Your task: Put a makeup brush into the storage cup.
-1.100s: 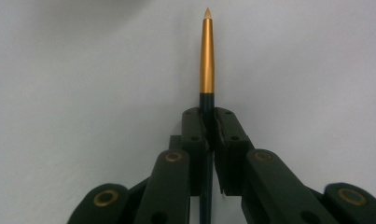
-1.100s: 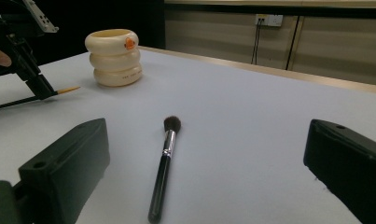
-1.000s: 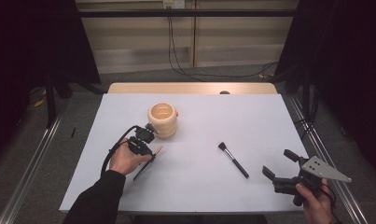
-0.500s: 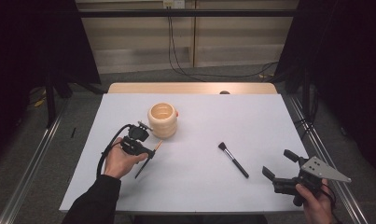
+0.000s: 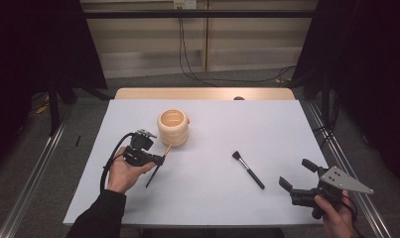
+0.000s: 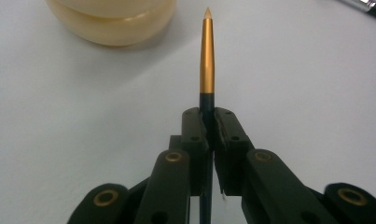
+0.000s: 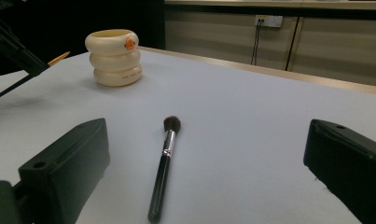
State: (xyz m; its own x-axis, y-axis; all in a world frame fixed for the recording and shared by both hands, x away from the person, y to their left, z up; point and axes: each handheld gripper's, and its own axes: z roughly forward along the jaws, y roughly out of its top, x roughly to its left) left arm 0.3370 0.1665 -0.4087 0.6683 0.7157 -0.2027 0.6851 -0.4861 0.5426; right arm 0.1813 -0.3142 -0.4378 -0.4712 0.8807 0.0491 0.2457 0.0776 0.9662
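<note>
A person's left arm wears a long black sleeve [image 5: 96,218]. Each hand carries a black two-fingered gripper. The left gripper [image 5: 158,159] trails a looping black cable; brass-ringed pivots show. The right gripper [image 5: 298,174] bears a grey triangular plate.

Slim gold-tipped brush [image 6: 206,56] — clamped, tip near cream cup [image 5: 173,127].

brushes: 2 [image 5: 158,165] [image 5: 248,169] | cups: 1 [image 5: 173,127] | grippers: 2 [image 5: 148,151] [image 5: 297,179]
</note>
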